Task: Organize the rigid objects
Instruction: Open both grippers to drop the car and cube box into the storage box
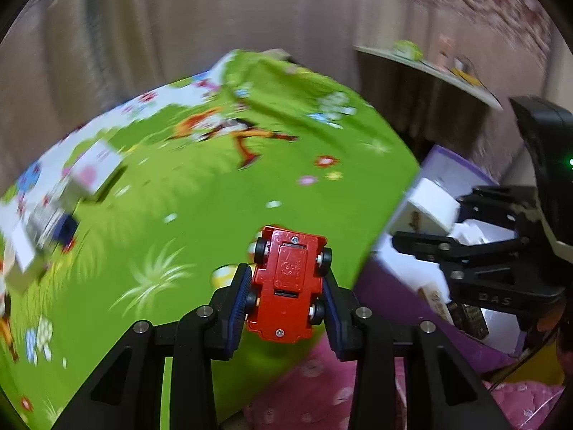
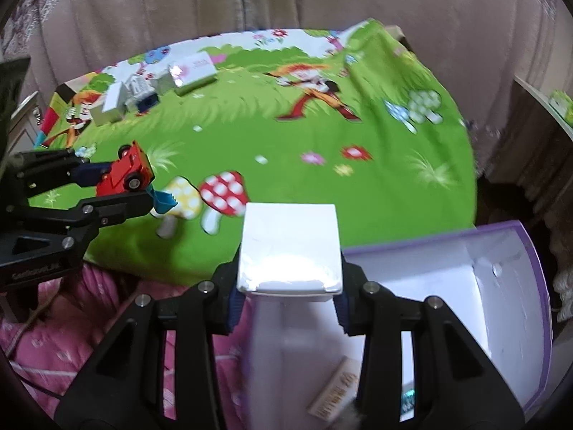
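Note:
My left gripper (image 1: 286,286) is shut on a red toy car (image 1: 288,283), held belly-up above the near edge of the green cartoon cloth (image 1: 200,193). The right wrist view shows that car (image 2: 125,175) in the left gripper (image 2: 121,182) at the left. My right gripper (image 2: 288,286) is shut on a white box (image 2: 290,247), just left of the purple-rimmed white storage box (image 2: 501,286). In the left wrist view the right gripper (image 1: 426,225) holds the white box (image 1: 429,204) over the storage box (image 1: 451,168). Small cartons (image 2: 336,394) lie inside it.
Several small boxes (image 2: 157,82) stand in a group at the far left of the green cloth; in the left wrist view these boxes (image 1: 71,190) are blurred. Pink bedding (image 2: 71,340) lies below the cloth's near edge. A curtain hangs behind. A shelf (image 1: 447,68) sits at the right.

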{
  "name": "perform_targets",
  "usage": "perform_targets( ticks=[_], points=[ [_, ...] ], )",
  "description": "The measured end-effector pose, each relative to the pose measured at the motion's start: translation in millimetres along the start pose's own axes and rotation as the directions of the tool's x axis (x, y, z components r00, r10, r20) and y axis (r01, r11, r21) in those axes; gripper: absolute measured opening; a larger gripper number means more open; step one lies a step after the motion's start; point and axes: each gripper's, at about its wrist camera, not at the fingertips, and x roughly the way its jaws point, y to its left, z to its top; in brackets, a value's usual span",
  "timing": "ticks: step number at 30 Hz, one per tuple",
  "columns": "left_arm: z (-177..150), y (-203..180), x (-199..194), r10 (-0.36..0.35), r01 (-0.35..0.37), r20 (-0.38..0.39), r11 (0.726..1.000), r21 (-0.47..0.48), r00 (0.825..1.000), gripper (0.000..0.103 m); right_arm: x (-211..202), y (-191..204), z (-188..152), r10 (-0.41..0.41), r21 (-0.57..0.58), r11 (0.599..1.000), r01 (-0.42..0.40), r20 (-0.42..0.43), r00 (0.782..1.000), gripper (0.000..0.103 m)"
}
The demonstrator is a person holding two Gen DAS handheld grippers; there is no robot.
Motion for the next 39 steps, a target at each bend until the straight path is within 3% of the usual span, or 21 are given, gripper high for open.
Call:
perform_targets(
  ticks=[6, 9, 14, 21, 24, 26, 28, 31, 33, 36, 39],
  points=[
    [17.5, -60.4, 11.7, -0.114, 0.118, -0.036, 0.982, 0.147, 0.993, 0.039, -12.1, -42.5, -21.8, -0.090, 0.076, 0.993, 0.093, -0.036, 0.995, 0.045],
    [22.2, -89.6, 26.8, -0.189, 0.204, -0.094, 0.961, 0.188, 0.977, 0.039, -19.6, -71.9, -32.8, -0.160, 0.105, 0.980, 0.167, -0.071, 0.985, 0.045],
    [21.2, -129.4, 56.0, -0.199, 0.243, -0.180, 0.931, 0.273, 0.963, 0.039, -16.1, -120.1, -47.9, -0.240, 0.184, 0.946, 0.266, -0.150, 0.959, 0.045],
    [17.8, -148.5, 86.5, -0.192, 0.271, -0.272, 0.918, 0.289, 0.943, 0.039, 5.6, -139.0, -49.5, -0.275, 0.164, 0.934, 0.318, -0.237, 0.932, 0.045],
    [19.5, -147.8, 91.3, -0.244, 0.317, -0.290, 0.917, 0.242, 0.925, 0.039, 18.4, -139.9, -47.7, -0.315, 0.121, 0.925, 0.361, -0.292, 0.903, 0.046],
    [21.1, -141.8, 85.7, -0.296, 0.359, -0.278, 0.910, 0.209, 0.914, 0.043, 17.5, -140.4, -48.5, -0.328, 0.125, 0.916, 0.382, -0.315, 0.891, 0.054],
    [23.3, -128.7, 71.7, -0.317, 0.361, -0.224, 0.912, 0.193, 0.922, 0.056, 14.0, -138.9, -44.8, -0.325, 0.136, 0.914, 0.383, -0.321, 0.890, 0.064],
    [24.4, -92.9, 47.7, -0.300, 0.314, -0.108, 0.936, 0.161, 0.948, 0.069, 4.1, -121.5, -29.0, -0.344, 0.105, 0.918, 0.381, -0.265, 0.901, 0.066],
    [21.2, -55.9, 32.3, -0.233, 0.235, -0.032, 0.963, 0.129, 0.972, 0.073, -3.5, -103.6, -10.6, -0.353, 0.093, 0.922, 0.375, -0.195, 0.915, 0.068],
    [6.2, 13.6, 17.4, -0.063, 0.061, 0.047, 0.998, 0.032, 0.997, 0.076, -8.6, -62.0, 24.0, -0.263, 0.084, 0.960, 0.267, -0.055, 0.963, 0.078],
    [-17.6, 92.5, 9.0, 0.151, -0.145, 0.049, 0.983, -0.111, 0.987, 0.077, 15.1, -14.1, 56.2, -0.096, 0.062, 0.993, 0.097, -0.019, 0.995, 0.080]
  ],
)
